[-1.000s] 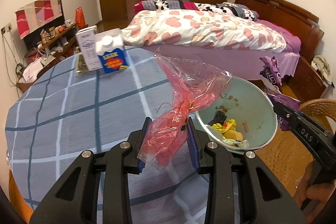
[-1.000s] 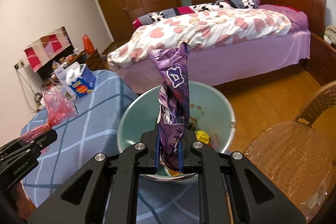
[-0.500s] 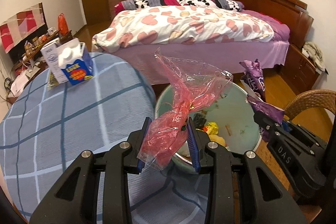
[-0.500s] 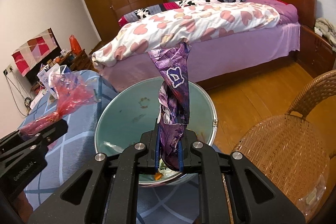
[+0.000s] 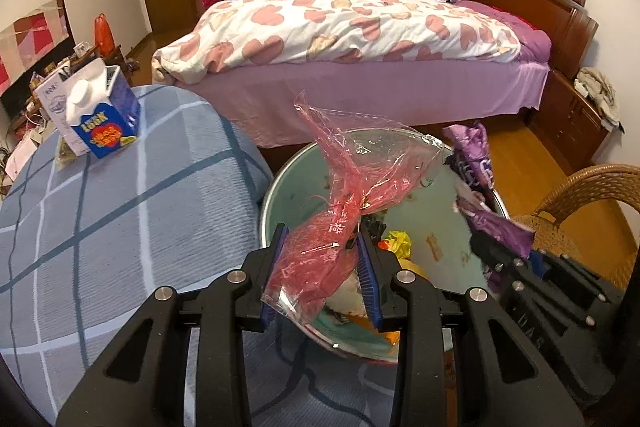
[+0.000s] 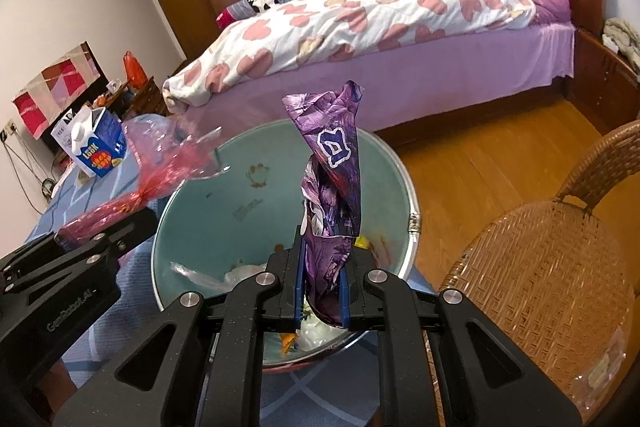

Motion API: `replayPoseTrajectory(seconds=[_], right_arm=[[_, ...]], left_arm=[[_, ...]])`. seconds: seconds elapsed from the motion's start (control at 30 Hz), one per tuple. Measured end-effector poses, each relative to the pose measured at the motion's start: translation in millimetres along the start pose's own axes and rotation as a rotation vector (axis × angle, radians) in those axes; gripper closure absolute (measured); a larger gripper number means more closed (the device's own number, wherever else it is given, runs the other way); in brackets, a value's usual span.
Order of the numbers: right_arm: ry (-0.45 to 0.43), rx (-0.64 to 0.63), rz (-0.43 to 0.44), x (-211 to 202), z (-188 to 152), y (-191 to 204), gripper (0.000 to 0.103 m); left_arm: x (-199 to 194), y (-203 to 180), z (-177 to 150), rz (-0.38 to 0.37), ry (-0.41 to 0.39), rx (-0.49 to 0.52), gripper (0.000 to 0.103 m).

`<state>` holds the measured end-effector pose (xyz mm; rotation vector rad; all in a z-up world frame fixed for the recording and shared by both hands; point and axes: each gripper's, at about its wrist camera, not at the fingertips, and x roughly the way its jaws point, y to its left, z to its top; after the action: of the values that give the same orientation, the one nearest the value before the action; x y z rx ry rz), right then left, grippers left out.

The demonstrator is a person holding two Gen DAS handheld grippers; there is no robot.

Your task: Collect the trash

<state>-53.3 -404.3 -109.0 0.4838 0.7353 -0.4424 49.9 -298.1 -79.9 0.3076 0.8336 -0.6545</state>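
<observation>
My left gripper [image 5: 322, 275] is shut on a crumpled red and clear plastic wrapper [image 5: 348, 195] and holds it over the near rim of a round teal trash bin [image 5: 280, 187]. My right gripper [image 6: 322, 283] is shut on a purple snack bag [image 6: 332, 163] that stands upright above the same bin [image 6: 240, 187]. The bin holds yellow, white and orange scraps. The right gripper with its purple bag shows at the right of the left wrist view [image 5: 492, 227]. The left gripper with the red wrapper shows at the left of the right wrist view [image 6: 104, 223].
A blue checked table [image 5: 120, 207] lies left of the bin, with a blue milk carton [image 5: 102, 115] and a white box behind it. A wicker chair [image 6: 540, 267] stands right of the bin. A bed [image 5: 360, 39] with a heart-print quilt is behind.
Both grippers have moved from beside the table to over the bin, still holding their wrappers. The bin now fills the centre of both views.
</observation>
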Motion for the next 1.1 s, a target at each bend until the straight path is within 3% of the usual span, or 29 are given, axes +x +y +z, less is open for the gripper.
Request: replayPoseTrajectory(seconds=[0.27, 0.43, 0.53, 0.6, 0.83, 0.97, 1.1], right_arm=[[-0.002, 0.028, 0.021, 5, 0, -5, 0.074], [-0.025, 0.043, 0.005, 0, 0, -7, 0.074], [-0.066, 0.064, -0.053, -9, 1, -10, 0.074], [-0.100, 0.083, -0.094, -16, 2, -15, 0.074], [-0.170, 0.151, -0.147, -37, 4, -31, 0.070], [-0.196, 0.142, -0.140, -47, 4, -30, 0.049], [-0.204, 0.102, -0.120, -54, 1, -21, 0.026]], left_arm=[[16, 0, 3, -0.010, 0.029, -0.008, 0.069], [17, 0, 2, -0.008, 0.029, -0.008, 0.069], [19, -1, 2, -0.006, 0.025, -0.006, 0.067], [18, -2, 3, 0.002, 0.022, -0.006, 0.055], [12, -10, 1, 0.013, 0.023, 0.022, 0.032], [4, -5, -3, 0.048, 0.021, 0.006, 0.017], [-9, 9, -11, 0.072, 0.015, -0.027, 0.016]])
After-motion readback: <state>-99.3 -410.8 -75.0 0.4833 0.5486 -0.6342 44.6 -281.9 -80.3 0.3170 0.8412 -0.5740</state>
